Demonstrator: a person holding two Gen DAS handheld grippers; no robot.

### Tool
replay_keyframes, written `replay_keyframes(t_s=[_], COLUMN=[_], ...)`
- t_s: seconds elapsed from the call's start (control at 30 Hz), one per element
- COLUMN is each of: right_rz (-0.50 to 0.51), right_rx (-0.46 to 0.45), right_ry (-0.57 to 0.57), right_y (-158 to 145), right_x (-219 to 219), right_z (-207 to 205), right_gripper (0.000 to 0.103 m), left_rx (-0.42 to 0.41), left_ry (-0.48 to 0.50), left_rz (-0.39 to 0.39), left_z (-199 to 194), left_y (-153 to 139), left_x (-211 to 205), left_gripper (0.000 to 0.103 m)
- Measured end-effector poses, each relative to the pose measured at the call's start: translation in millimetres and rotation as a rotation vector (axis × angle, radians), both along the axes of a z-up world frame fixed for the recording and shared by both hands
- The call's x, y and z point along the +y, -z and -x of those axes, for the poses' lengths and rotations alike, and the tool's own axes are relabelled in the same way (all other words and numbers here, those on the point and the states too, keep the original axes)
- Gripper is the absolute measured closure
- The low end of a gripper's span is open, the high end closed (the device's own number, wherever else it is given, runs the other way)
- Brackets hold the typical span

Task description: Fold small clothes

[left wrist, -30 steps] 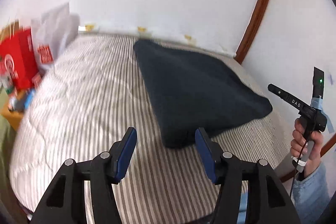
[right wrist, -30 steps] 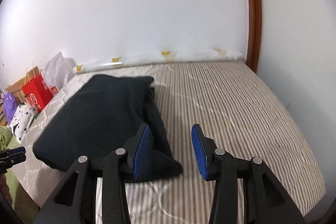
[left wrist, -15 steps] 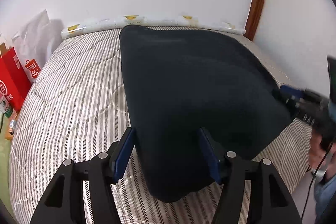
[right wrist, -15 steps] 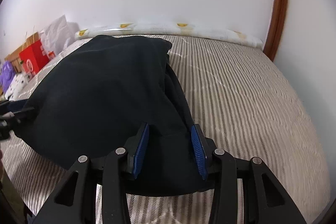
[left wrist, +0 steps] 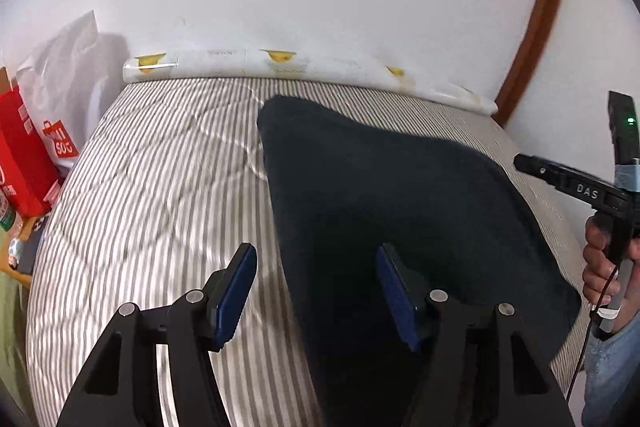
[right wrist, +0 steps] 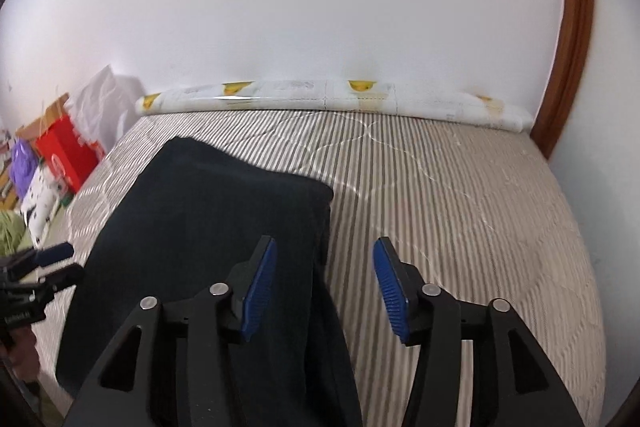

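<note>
The dark garment is lying folded on the striped bed, toward its near edge. Both grippers, left and right, are standing spread, the right's jaws having just widened, pinching nothing. Soft and floppy, it's probably best taken by its near corners.

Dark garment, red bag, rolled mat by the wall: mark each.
dark garment [right wrist: 224, 219], right wrist view, middle of its folded top layer
red bag [left wrist: 24, 163], left wrist view, its front face
rolled mat [right wrist: 320, 97], right wrist view, middle of the roll

The dark garment's near edge runs below both frames, hidden behind the tongs' arms.
</note>
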State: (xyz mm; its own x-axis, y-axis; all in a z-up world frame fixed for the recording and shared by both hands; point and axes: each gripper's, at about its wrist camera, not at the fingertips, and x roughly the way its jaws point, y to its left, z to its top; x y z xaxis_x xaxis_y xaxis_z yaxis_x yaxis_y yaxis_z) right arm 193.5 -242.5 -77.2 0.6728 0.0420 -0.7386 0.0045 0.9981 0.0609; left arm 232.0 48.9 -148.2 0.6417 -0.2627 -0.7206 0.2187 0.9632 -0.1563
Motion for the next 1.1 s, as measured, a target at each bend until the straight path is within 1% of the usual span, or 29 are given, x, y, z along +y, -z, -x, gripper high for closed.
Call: replay_keyframes(t_s=[0.07, 0.2, 0.3, 0.4, 0.47, 0.5, 0.53, 0.57, 0.6, 0.67, 0.77, 0.8, 0.93, 1.0, 1.03, 1.07, 1.1], right_rz=[-0.033, -0.093, -0.110, -0.110, -0.102, -0.105, -0.098, -0.065, -0.014, 0.011, -0.056, -0.059, -0.005, 0.024, 0.058, 0.090, 0.099], right_rx=[0.030, 0.107, 0.154, 0.164, 0.165, 0.160, 0.154, 0.130, 0.079, 0.041, 0.074, 0.085, 0.070, 0.064, 0.063, 0.055, 0.040], right_ry=[0.007, 0.019, 0.032, 0.050, 0.027, -0.010, -0.039, -0.055, -0.076, -0.080, -0.033, -0.024, -0.018, -0.017, -0.006, -0.001, -0.009], right_y=[5, 26, 43, 52, 56, 57, 56, 54, 50, 45, 50, 53, 50, 44, 40, 34, 27], right_x=[-2, -2, 1, 2, 6, 10, 13, 17, 22, 20, 4, 2, 7, 10, 12, 13, 13], right_z=[-19, -58, -76, -88, -96, -98, -99, -98, -93, -89, -95, -96, -91, -87, -84, -79, -72], right_gripper=[0.052, 0.052, 0.052, 0.053, 0.068, 0.089, 0.093, 0.094, 0.095, 0.096, 0.096, 0.096, 0.095, 0.095, 0.093, 0.092, 0.091], left_rx=[0.000, 0.019, 0.044, 0.059, 0.062, 0.062, 0.063, 0.063, 0.064, 0.064, 0.064, 0.062, 0.059, 0.061, 0.062, 0.062, 0.061], left_ry=[0.000, 0.011, 0.017, 0.021, 0.023, 0.022, 0.022, 0.022, 0.024, 0.026, 0.030, 0.030, 0.030, 0.028, 0.027, 0.027, 0.026], left_rz=[0.008, 0.028, 0.037, 0.042, 0.037, 0.034, 0.031, 0.031, 0.032, 0.031, 0.020, 0.012, -0.010, -0.019, -0.017, -0.015, -0.015], left_z=[-12, -39, -54, -61, -63, -64, -65, -65, -65, -66, -66, -66, -64, -62, -61, -60, -58], left_y=[0, 6, 14, 22, 25, 27, 27, 27, 27, 26, 25, 24, 23, 23, 23, 23, 23], left_x=[0, -3, -7, -10, -13, -14, -15, -15, -15, -16, -18, -19, -22, -22, -21, -21, -21], left_gripper=[0.043, 0.043, 0.043, 0.043, 0.043, 0.043, 0.043, 0.043, 0.043, 0.043, 0.043, 0.043, 0.043, 0.043, 0.043, 0.043, 0.042])
